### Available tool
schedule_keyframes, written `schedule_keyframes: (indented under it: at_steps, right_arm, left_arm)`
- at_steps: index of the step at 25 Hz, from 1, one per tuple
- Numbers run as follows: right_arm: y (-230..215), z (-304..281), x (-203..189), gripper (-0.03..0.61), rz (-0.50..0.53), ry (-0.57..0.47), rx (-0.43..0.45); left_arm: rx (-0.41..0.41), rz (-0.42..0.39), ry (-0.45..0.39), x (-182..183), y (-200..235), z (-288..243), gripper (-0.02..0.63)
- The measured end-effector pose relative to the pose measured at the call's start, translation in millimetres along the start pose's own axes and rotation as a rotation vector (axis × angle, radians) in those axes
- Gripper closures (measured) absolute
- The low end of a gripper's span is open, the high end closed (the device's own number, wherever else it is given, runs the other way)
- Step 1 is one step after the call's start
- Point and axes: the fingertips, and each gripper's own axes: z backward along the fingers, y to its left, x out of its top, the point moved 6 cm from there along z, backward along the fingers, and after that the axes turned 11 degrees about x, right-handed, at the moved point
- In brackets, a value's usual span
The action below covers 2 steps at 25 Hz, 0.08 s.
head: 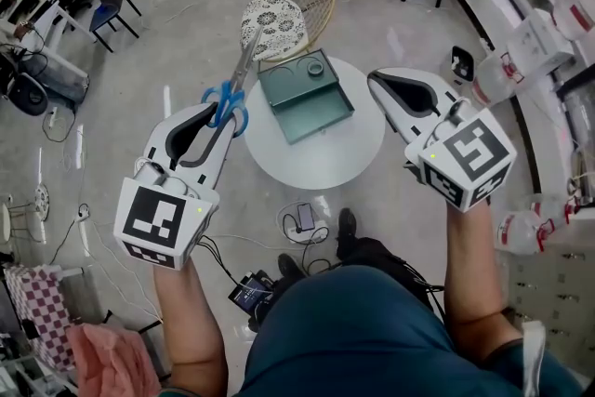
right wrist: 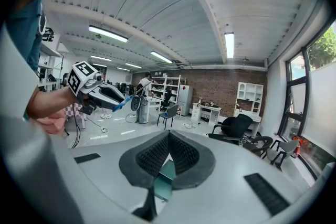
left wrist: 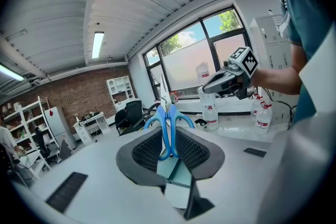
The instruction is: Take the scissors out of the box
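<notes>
**Item:** scissors (head: 232, 88), blue loop handles, steel blades.
**Location:** out of the teal box (head: 299, 96), which sits open on the round white counter (head: 325, 158). We find them held above the counter's edge in the left gripper (head: 223, 130), jaws clamped across the handle loops, blades pointing away.
**Right gripper** (head: 376, 84): jaws closed on nothing.
**Handling, as we judge it:** light, rigid, with smooth plastic handles that could pivot in the grip and sharp tips. The handles look like the safest hold.

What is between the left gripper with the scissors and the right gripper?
Head view: the open green box, on the round white table, lies between the left gripper and the right gripper.
</notes>
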Motion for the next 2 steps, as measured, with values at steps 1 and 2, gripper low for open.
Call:
schedule_keyframes:
  at_steps: [1, 2]
  right_arm:
    - [0.0, -0.1, -0.1, 0.541, 0.000, 0.001, -0.001]
    - [0.0, -0.3, -0.2, 0.541, 0.001, 0.002, -0.002]
  left_arm:
    - [0.000, -0.006, 0.001, -1.1, 0.4, -0.3, 0.517]
    - [-0.001, -0.013, 0.002, -2.4, 0.8, -0.6, 0.517]
